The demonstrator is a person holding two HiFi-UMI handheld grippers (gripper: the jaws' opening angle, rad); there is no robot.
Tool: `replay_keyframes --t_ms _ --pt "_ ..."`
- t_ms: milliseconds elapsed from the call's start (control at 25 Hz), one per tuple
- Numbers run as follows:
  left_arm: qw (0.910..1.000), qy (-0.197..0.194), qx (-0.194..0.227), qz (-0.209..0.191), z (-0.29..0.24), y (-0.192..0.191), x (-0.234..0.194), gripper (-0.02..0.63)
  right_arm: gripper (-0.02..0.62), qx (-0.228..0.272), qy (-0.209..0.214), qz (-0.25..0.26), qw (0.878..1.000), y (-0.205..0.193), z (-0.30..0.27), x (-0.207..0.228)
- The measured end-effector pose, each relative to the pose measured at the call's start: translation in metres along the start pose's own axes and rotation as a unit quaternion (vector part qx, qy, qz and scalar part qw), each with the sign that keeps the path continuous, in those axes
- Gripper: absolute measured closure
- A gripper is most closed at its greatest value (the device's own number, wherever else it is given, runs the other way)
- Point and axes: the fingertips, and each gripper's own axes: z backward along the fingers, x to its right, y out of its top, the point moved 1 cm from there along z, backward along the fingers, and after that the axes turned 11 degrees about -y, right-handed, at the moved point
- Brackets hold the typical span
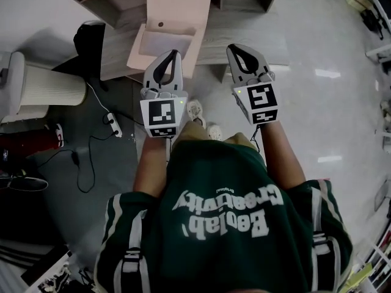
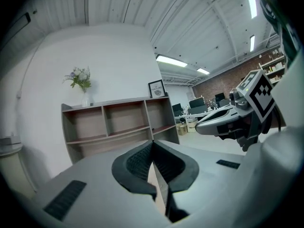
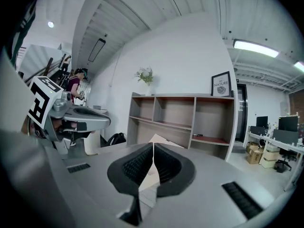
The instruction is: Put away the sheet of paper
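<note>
Two claws reach out side by side over the near edge of the tabletop (image 1: 214, 49). The pale pink sheet of paper (image 1: 178, 8) lies on it, right in front of the left claw (image 1: 175, 53). Its long side runs away from the person. The left claw is nearer, with its tip over the sheet's near end. The right claw (image 1: 234, 48) is just beside the sheet, to the right. Both claws are pressed together, and I see nothing pinched in them.

Dark green shirt (image 1: 226, 224) carries white lettering and striped sleeves; grey left gripper (image 1: 176, 54) and right gripper (image 1: 232, 49) bear black-and-white square markers (image 1: 162, 116); pale pink folder (image 1: 174, 17) on grey-brown table (image 1: 119, 50).
</note>
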Motion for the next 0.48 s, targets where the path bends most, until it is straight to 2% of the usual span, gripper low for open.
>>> replay_keyframes --t_ms 480 --pt "1.0000 0.003 0.001 -0.006 0.027 -0.003 0.014 0.588 0.561 0.012 -0.004 0.002 1.000 -0.002 0.021 -0.015"
